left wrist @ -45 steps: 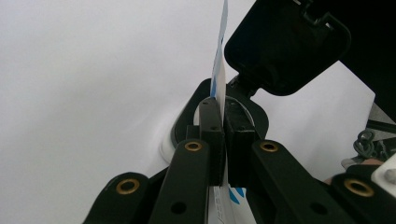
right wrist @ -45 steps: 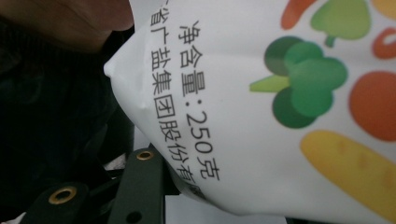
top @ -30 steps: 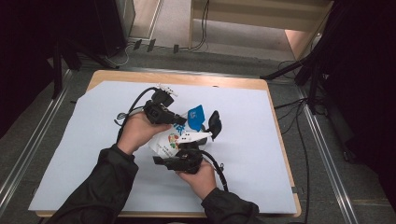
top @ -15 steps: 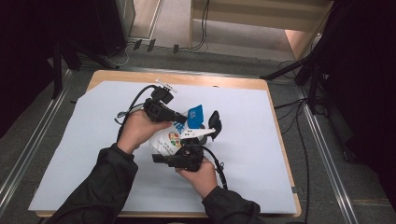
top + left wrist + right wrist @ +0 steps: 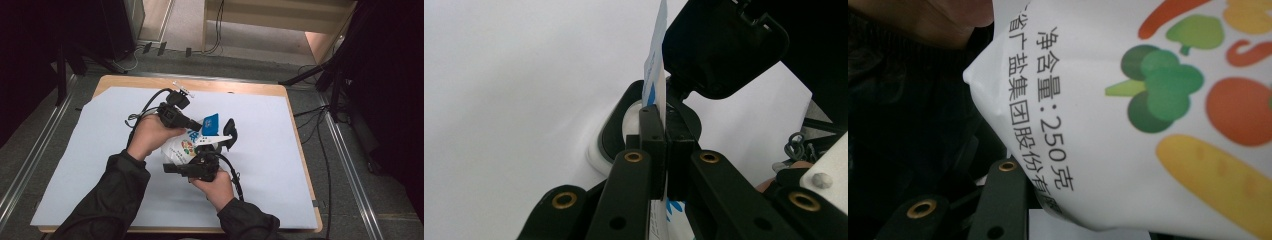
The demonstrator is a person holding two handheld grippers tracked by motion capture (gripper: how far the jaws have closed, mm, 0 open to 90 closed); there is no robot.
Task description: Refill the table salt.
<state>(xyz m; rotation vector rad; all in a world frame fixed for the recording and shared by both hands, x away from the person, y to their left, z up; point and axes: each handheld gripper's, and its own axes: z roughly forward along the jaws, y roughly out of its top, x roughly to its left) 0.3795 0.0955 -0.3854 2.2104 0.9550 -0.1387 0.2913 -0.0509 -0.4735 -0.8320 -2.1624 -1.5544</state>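
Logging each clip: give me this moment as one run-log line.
left gripper: shut on bag edge | right gripper: against bag, grip unclear | bag: held above table

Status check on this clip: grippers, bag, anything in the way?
Left gripper shut on bag top edge. Right gripper against bag body, grip unclear. Black clip beside bag.

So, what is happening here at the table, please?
A person works a white printed bag over a table covered with a pale sheet, holding a two-jaw gripper in each hand. The left gripper is shut on the bag's thin blue-and-white top edge. The right gripper is at the bag's lower part, right against its vegetable print, but whether it pinches the bag I cannot tell.
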